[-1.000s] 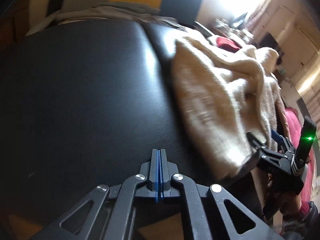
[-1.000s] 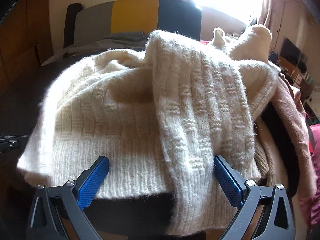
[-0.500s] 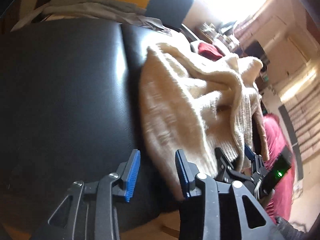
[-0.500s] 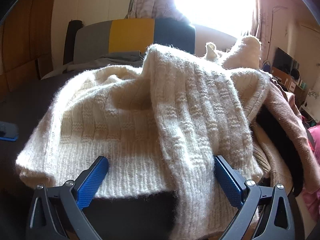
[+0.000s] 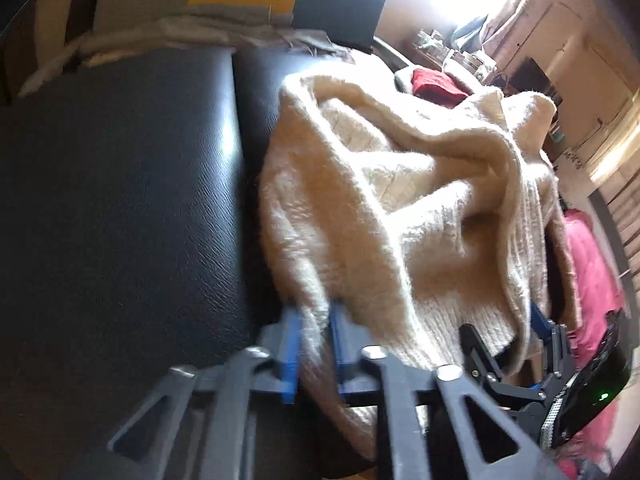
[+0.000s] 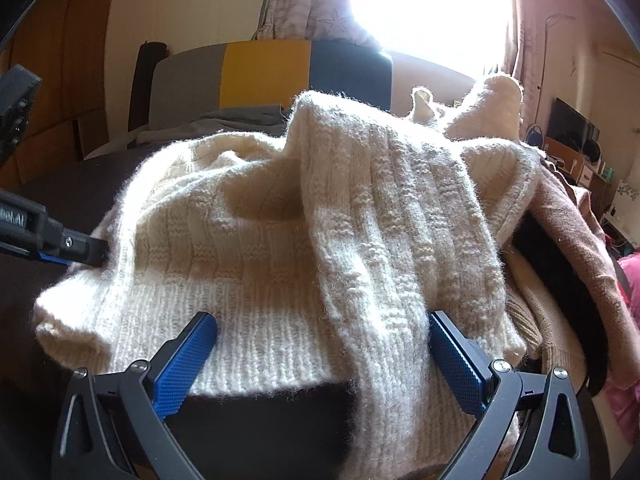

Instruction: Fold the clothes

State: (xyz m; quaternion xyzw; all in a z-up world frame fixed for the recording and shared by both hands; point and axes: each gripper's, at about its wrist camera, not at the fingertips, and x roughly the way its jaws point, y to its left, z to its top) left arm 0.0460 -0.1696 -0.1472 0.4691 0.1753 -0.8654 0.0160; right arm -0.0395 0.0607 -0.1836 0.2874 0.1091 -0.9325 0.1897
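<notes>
— While the left gripper (image 5: pixel 314 344) is sitting at the bottom centre of its own view, what are its jaws doing?

— They have just been closing, and now they are clenching a fold of the cream knitted sweater (image 5: pixel 400 208) between the blue pads (image 5: pixel 291 354); the edge of the knit is bunching up between them (this view is blurred, so the finer detail is lost).

— And the other one?

— The right gripper (image 6: pixel 320 364) is standing released at the bottom of its view, its blue pads (image 6: pixel 186 362) spread wide on either side of the sweater's ribbed hem, with a sleeve draping down between them. I cannot tell whether either pad is touching the wool.

— Where is the sweater lying?

— It is lying rumpled on the black leather cushion (image 5: pixel 120 208), filling the middle of the right wrist view, and the left gripper is reaching into its edge from the left of that frame.

— What is sitting farther back?

— A pinkish-brown garment (image 6: pixel 568 232) is lying against the sweater's right side, a red cloth (image 5: pixel 436 84) is showing beyond it in the upper right of the left view, and a grey, yellow and dark blue backrest (image 6: pixel 264 76) is standing at the top under a glaring window (image 6: pixel 432 12).
</notes>
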